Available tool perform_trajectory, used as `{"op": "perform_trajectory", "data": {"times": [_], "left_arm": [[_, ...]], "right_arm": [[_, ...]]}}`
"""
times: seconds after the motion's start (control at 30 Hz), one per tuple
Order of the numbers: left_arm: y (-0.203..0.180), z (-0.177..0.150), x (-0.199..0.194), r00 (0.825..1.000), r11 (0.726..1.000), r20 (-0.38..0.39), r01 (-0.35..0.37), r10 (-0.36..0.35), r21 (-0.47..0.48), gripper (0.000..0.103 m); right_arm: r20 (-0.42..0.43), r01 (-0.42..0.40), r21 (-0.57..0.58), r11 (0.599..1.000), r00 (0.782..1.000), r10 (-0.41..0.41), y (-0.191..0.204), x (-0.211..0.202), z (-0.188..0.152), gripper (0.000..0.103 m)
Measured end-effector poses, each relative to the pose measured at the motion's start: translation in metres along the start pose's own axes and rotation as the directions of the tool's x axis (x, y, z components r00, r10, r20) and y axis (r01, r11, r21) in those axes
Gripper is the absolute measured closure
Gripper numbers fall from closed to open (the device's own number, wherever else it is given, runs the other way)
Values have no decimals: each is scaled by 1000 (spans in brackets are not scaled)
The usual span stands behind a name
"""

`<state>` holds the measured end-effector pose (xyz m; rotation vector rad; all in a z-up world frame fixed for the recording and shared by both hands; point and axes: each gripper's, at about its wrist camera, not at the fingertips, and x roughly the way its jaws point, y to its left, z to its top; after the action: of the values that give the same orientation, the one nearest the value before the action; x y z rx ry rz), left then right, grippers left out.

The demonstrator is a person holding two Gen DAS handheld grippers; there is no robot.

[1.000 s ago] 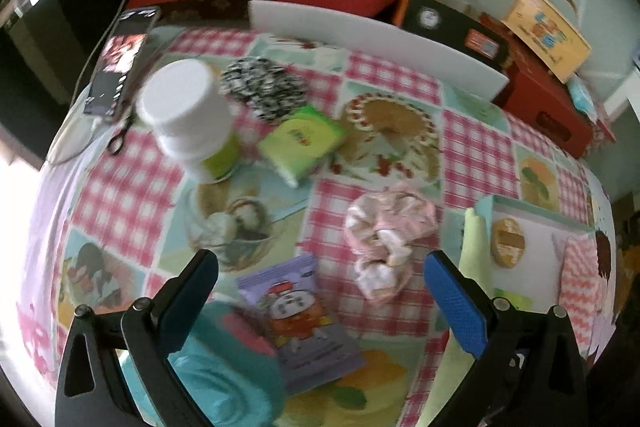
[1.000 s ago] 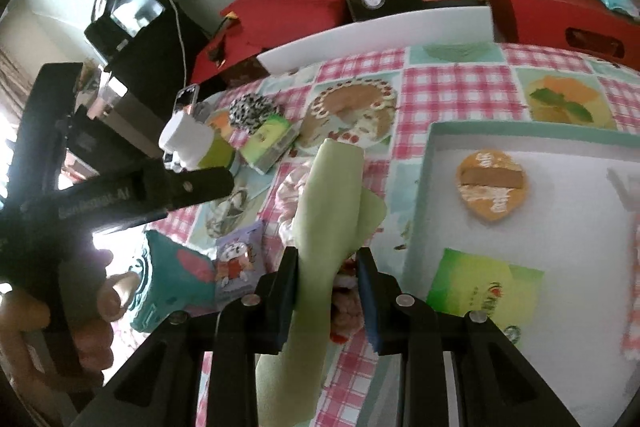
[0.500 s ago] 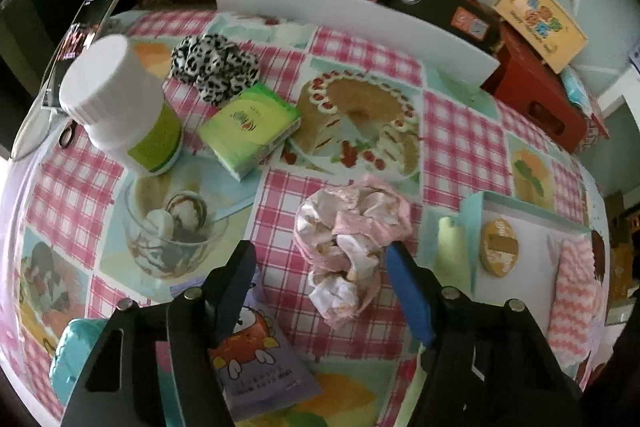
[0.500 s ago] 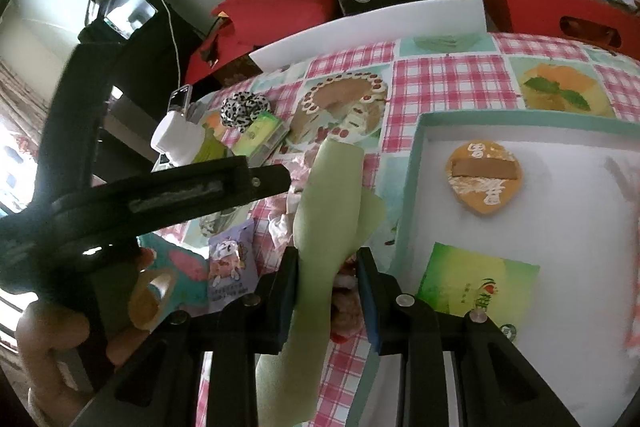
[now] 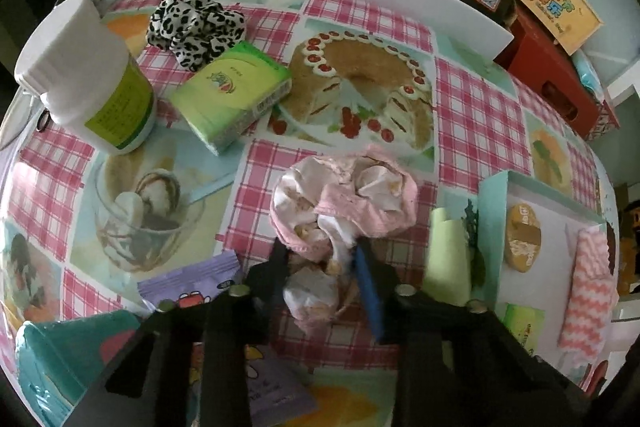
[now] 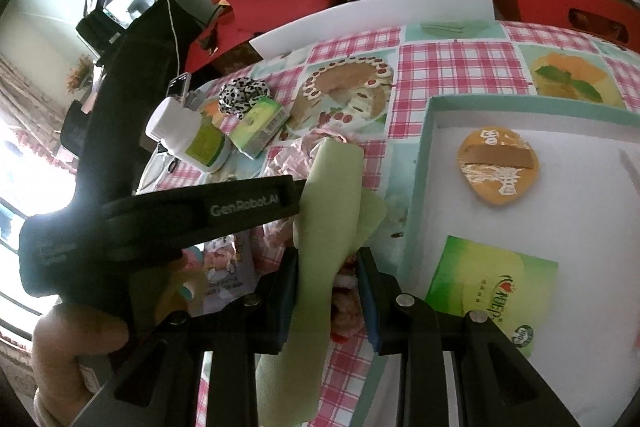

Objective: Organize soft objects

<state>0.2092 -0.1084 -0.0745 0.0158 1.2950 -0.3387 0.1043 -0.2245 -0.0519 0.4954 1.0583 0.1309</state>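
Left tongs just closing on pink scrunchie; right tongs grip green cloth; "GenRobot.AI" legible.

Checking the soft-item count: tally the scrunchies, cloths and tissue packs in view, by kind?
Scrunchies: 2, pink scrunchie, leopard scrunchie
Cloths: 2, green cloth, pink zigzag cloth
Tissue packs: 2, one on the table, one in the tray
Total: 6
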Motion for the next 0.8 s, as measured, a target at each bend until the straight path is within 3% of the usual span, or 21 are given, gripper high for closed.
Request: {"op": "perform_trajectory", "data": {"times": [0.1, 0.2, 0.63, 0.8], "left_arm": [[-1, 0, -2, 1000, 1000, 4, -1, 1, 1, 85], [1, -1, -8, 1000, 1000, 13, -17, 17, -2, 88], [25, 3, -33, 999, 999, 46, -19, 21, -48, 89], [33, 2, -45, 998, 998, 64, -24, 28, -57, 89]], "right_arm": [[-15, 8, -10, 1000, 1000, -8, 2, 5, 0, 72], [-22, 13, -16, 1000, 1000, -14, 4, 8, 0, 72], [-22, 35, -44, 998, 999, -36, 11, 16, 1, 68], [-17, 26, -48, 998, 999, -27, 16, 18, 1, 59]]}}
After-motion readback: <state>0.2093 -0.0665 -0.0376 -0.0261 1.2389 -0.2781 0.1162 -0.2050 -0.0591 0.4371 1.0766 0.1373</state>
